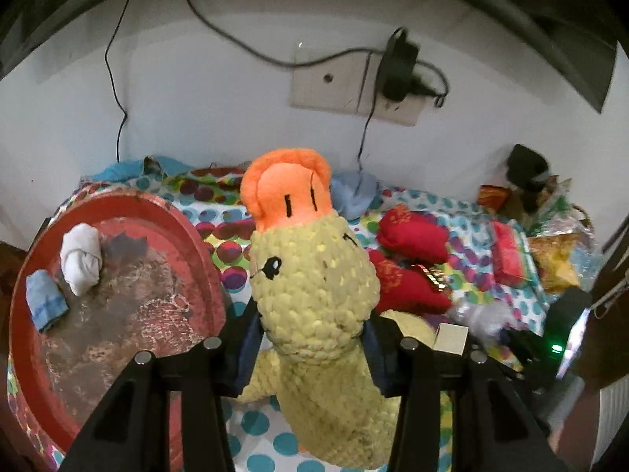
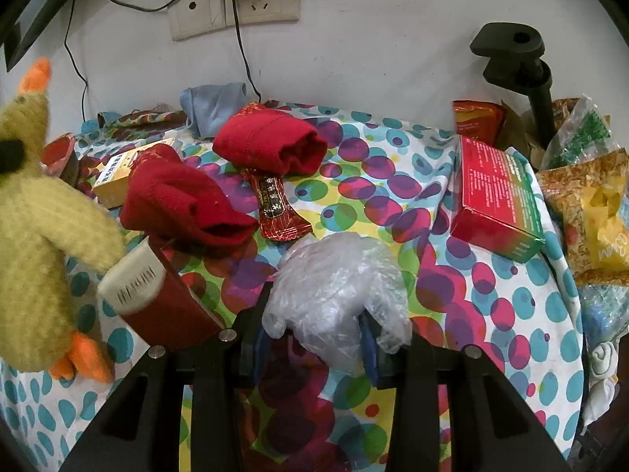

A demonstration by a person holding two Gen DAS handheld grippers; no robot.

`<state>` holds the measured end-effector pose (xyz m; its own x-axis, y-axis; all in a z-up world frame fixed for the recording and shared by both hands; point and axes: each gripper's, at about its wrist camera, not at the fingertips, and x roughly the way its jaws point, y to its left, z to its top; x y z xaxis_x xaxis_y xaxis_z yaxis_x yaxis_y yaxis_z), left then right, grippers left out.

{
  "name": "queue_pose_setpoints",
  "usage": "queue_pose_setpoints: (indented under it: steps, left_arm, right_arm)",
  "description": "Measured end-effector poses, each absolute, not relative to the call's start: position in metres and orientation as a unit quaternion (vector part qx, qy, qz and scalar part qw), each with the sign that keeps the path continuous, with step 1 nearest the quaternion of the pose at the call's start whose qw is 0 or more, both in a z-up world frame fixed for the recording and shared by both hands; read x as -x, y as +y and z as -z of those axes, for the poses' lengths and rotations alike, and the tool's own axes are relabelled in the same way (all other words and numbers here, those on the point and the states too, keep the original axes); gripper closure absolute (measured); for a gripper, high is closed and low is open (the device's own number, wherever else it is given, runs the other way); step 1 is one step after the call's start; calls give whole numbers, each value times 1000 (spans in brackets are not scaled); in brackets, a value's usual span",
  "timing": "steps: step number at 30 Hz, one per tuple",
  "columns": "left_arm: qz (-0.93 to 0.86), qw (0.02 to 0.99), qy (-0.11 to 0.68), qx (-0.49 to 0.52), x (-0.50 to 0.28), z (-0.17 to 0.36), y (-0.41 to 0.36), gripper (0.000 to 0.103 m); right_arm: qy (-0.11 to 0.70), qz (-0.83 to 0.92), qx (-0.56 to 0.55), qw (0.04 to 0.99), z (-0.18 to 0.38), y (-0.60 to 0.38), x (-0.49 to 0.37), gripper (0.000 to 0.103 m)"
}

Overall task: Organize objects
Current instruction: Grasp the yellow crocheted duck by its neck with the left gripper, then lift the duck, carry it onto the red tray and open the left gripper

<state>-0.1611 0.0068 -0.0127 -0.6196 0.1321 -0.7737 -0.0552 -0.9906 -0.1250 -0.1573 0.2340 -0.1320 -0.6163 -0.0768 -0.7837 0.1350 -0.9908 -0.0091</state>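
Yellow crocheted plush duck [image 1: 314,299] with an orange beak, clamped at its neck between the left gripper's [image 1: 312,338] closed jaws, above the dotted multicoloured cloth [image 1: 267,424]. Right gripper [image 2: 314,338], jaws closed on a crumpled clear plastic bag [image 2: 334,287]. Beyond lie two rolled red socks [image 2: 271,141]; left, a round red tray [image 1: 118,275] holding a white cloth roll [image 1: 80,257].
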Motion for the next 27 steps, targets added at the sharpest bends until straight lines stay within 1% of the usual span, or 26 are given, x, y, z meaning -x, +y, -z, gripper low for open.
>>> queue_pose_setpoints:
  steps: [6, 13, 20, 27]
  left_arm:
    - [-906, 64, -40, 416, 143, -19, -2, 57]
    - [-913, 49, -30, 405, 130, -44, -26, 57]
    - [-916, 1, -9, 402, 122, -64, -71, 57]
    - [-912, -58, 27, 406, 131, -62, -124, 57]
  right_arm:
    - [35, 898, -434, 58, 132, 233, 158, 67]
    - [36, 898, -434, 58, 131, 232, 157, 67]
    - [36, 898, -434, 58, 130, 232, 157, 67]
    - [36, 898, -434, 58, 129, 231, 158, 67]
